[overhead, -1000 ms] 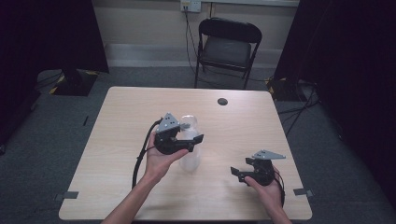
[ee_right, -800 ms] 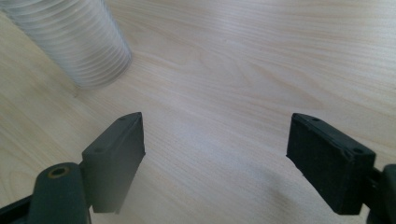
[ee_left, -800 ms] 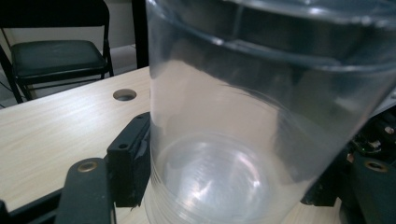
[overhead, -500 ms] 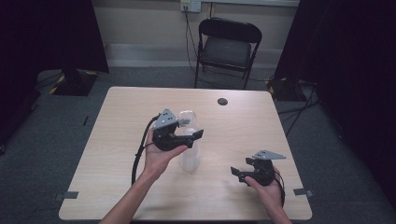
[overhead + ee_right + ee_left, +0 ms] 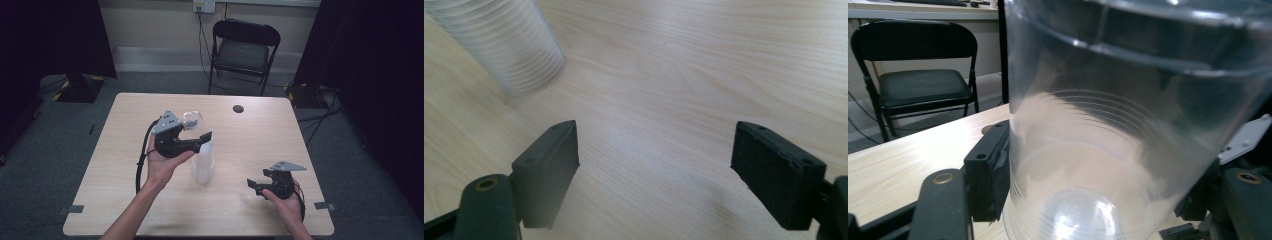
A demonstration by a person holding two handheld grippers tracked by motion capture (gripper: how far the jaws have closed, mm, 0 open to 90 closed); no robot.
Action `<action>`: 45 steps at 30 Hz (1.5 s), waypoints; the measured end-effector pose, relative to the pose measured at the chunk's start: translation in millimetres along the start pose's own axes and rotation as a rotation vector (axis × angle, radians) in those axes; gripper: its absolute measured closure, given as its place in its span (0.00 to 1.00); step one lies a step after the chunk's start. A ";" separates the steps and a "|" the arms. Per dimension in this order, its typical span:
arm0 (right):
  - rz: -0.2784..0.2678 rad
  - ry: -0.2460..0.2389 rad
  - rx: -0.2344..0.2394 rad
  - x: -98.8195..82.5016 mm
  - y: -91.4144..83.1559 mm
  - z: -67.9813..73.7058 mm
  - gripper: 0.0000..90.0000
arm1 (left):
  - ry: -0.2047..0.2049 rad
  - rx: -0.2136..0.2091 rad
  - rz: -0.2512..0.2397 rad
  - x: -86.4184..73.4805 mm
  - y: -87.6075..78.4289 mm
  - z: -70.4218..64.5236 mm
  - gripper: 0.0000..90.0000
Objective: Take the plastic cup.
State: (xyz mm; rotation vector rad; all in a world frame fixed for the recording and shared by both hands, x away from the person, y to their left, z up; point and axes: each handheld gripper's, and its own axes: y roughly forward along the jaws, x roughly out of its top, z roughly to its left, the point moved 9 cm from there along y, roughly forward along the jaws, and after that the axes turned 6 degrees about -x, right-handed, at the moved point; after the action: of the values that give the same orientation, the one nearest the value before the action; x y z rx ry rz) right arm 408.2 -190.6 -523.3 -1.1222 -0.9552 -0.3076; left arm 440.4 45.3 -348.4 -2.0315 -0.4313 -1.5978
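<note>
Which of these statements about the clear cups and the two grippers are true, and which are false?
1. The left gripper is closed on a clear cup. True.
2. The right gripper holds a cup. False: its jaws are open over the bare table.
3. A stack of cups stands on the table. True.
4. A red chair stands behind the table. False: the chair is black.

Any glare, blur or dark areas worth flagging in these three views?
High view: even light on the pale wooden table, surroundings very dark, the clear plastic cup stack faint. Left gripper view: the clear plastic cup sits very close with a bright glare spot low down; the black folding chair is sharp. Right gripper view: black jaws slightly soft, soft shadows beneath, the ribbed stack a little blurred.
</note>
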 end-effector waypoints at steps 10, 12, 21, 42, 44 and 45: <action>-0.001 0.000 -0.001 0.0 -0.2 0.6 0.21 | -0.011 -0.001 -0.007 2.9 -16.0 6.0 0.35; 0.000 -0.002 0.003 -0.2 -0.7 1.2 0.22 | -0.019 0.012 -0.002 2.2 -19.9 8.0 0.35; 0.004 -0.009 0.007 -0.8 -0.7 2.3 0.25 | -0.047 0.052 0.017 -3.4 -40.4 17.6 0.36; -0.017 -0.040 -0.030 4.7 -0.4 11.2 0.31 | -0.162 0.074 0.047 -36.8 -63.9 30.6 0.36; -0.019 -0.050 -0.029 4.8 -1.3 12.4 0.31 | -0.167 0.077 0.053 -38.8 -65.7 30.8 0.36; -0.021 -0.054 -0.030 4.9 -1.9 13.0 0.31 | -0.176 0.072 0.052 -39.7 -66.8 30.3 0.36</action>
State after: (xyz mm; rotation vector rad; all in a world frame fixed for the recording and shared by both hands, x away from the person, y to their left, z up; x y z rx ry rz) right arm 403.4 -179.0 -517.0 -1.1529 -1.0135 -0.3108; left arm 418.3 119.8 -378.6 -2.1189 -0.4889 -1.3593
